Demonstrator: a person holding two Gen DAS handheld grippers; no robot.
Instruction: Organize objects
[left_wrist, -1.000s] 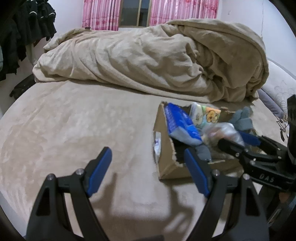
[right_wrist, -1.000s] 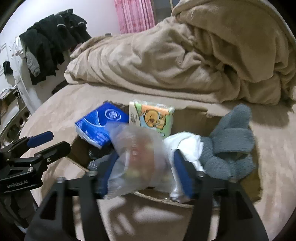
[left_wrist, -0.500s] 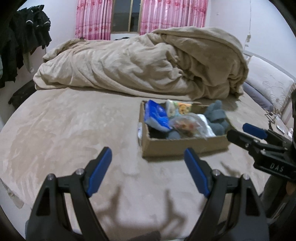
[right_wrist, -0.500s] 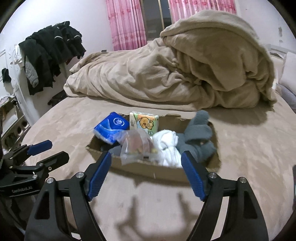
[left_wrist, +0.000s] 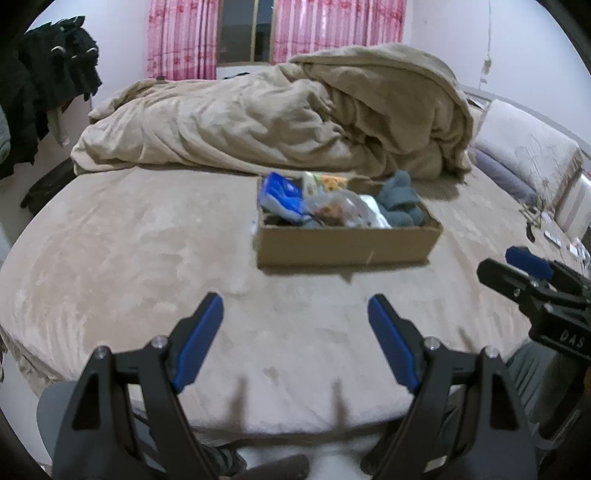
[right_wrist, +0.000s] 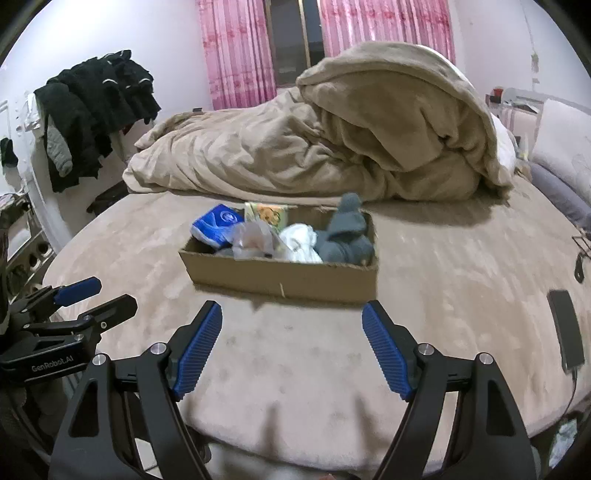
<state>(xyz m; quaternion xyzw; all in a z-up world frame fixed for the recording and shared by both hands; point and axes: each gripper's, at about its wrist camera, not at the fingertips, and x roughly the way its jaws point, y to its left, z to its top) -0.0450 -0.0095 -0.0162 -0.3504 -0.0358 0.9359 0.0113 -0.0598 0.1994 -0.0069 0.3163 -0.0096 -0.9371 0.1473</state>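
A shallow cardboard box (left_wrist: 343, 247) (right_wrist: 280, 282) sits on the round beige bed. It holds a blue tissue pack (right_wrist: 216, 223), a yellow cartoon tissue pack (right_wrist: 267, 214), a clear plastic bag (right_wrist: 255, 240), a white cloth (right_wrist: 301, 243) and grey socks (right_wrist: 345, 236). My left gripper (left_wrist: 295, 332) is open and empty, well back from the box near the bed's front edge. My right gripper (right_wrist: 291, 332) is open and empty, also back from the box. Each gripper shows at the edge of the other's view.
A heaped beige duvet (right_wrist: 332, 147) lies behind the box. A black phone (right_wrist: 567, 332) on a cable lies at the bed's right edge. Dark clothes (right_wrist: 92, 110) hang at the left wall. Pillows (left_wrist: 524, 162) lie at the right. Pink curtains are behind.
The right gripper has let go of the clear plastic bag, which now lies in the box. Both grippers have pulled back from the box toward the bed's front edge.
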